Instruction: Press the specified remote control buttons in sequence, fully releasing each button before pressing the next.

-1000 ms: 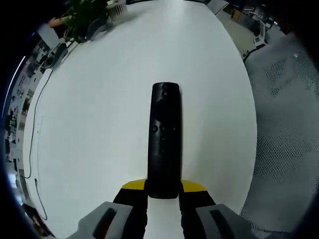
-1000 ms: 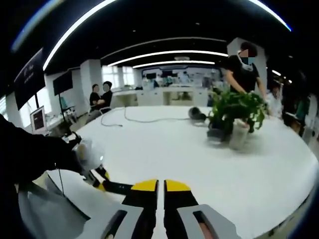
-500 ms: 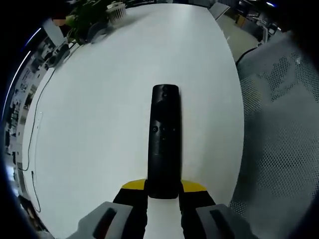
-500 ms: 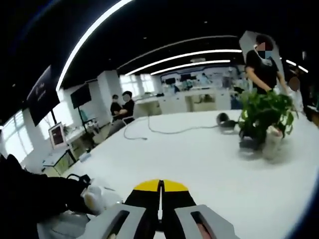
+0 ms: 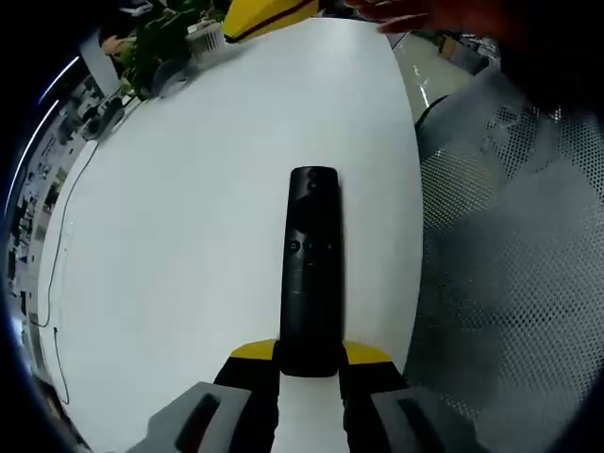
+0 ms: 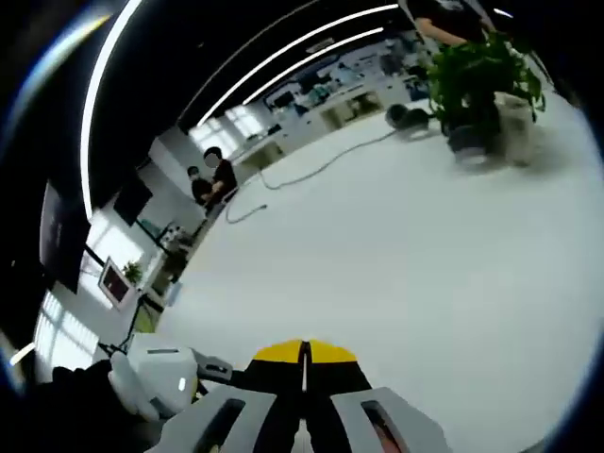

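Your left gripper [image 5: 310, 373] clamps the remote [image 5: 311, 269], long axis pointing straight ahead; your closed, empty right gripper [image 6: 304, 357] approaches from beyond.

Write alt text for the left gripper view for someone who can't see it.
The left gripper clamps the near end of a black remote control, which points away over a white table. The yellow tip of the right gripper and a potted plant sit at the far edge.
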